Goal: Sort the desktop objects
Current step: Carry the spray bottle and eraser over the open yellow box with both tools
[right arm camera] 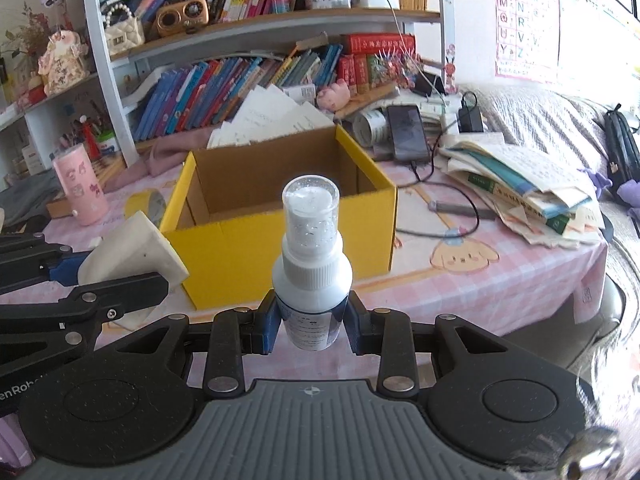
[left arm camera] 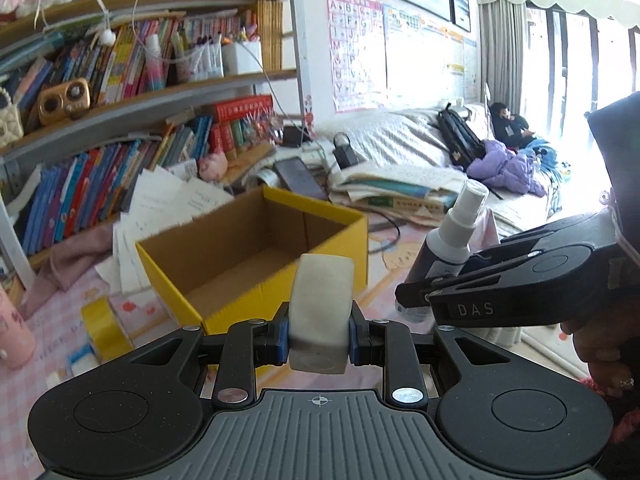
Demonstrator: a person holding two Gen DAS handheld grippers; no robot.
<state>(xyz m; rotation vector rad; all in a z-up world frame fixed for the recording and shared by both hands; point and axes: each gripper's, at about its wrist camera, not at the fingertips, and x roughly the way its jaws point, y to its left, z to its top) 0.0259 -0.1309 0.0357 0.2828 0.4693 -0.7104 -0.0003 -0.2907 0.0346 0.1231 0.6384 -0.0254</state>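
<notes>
My left gripper (left arm camera: 318, 334) is shut on a white eraser-like block (left arm camera: 320, 312) and holds it above the near wall of an open yellow cardboard box (left arm camera: 224, 236). My right gripper (right arm camera: 312, 322) is shut on a white spray bottle (right arm camera: 311, 264) with a clear cap, held upright in front of the yellow box (right arm camera: 304, 236). The bottle (left arm camera: 448, 240) and right gripper (left arm camera: 416, 300) show at the right of the left wrist view. The block (right arm camera: 132, 248) and left gripper (right arm camera: 72, 276) show at the left of the right wrist view. The box looks empty.
A yellow tape roll (right arm camera: 146, 204) and a pink cup (right arm camera: 82, 188) lie left of the box on the pink tablecloth (right arm camera: 500, 280). A phone (right arm camera: 408, 132), cables and a stack of books (right arm camera: 528, 188) sit to the right. Bookshelves (right arm camera: 248, 76) stand behind.
</notes>
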